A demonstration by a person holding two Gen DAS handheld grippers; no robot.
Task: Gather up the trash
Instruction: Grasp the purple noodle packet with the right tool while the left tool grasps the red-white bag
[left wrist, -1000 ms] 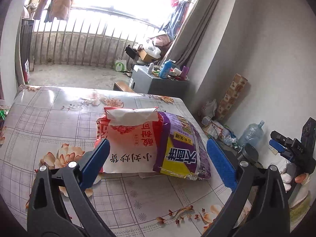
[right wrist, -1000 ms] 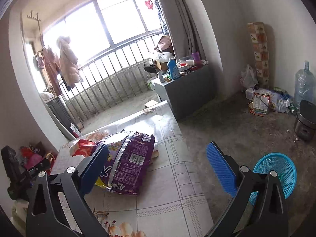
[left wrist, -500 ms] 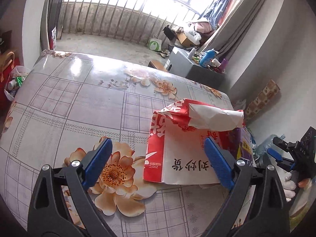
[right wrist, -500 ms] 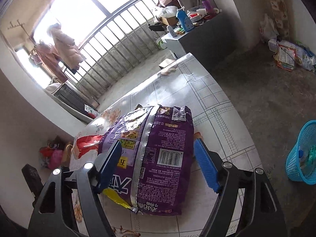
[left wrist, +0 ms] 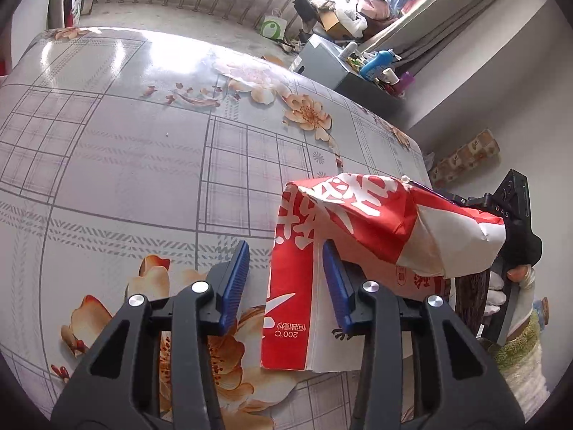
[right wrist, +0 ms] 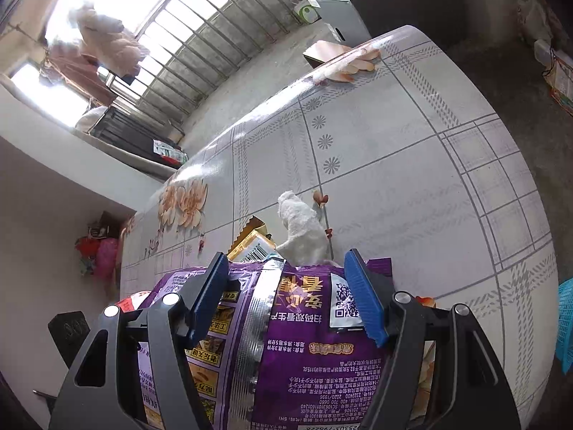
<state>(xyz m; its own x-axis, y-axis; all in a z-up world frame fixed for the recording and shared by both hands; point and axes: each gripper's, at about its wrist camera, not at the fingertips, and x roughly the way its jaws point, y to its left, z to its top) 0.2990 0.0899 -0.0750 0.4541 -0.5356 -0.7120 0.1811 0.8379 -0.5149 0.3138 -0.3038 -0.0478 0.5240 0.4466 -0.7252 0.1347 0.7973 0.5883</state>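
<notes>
Straddling red bag (left wrist: 315,286), left claw (left wrist: 284,286) (closing); right claw (right wrist: 286,297) over purple bag (right wrist: 304,340).

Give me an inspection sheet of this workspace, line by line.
Surface: table under a glossy grey checked cloth with flower print.
Job's things: red and white paper bag lying at the table edge; purple snack bag beside it; gold wrapper and white crumpled tissue beyond.
Clutter: nothing else seen on the table.
Grippers: left gripper with jaws just closing, the red bag's edge between them, pads not yet pressing; right gripper with jaws just closing astride the purple bag, grip unclear.
Cables: nothing seen.
Surroundings: blue basket on the floor; grey cabinet with bottles; barred window.
</notes>
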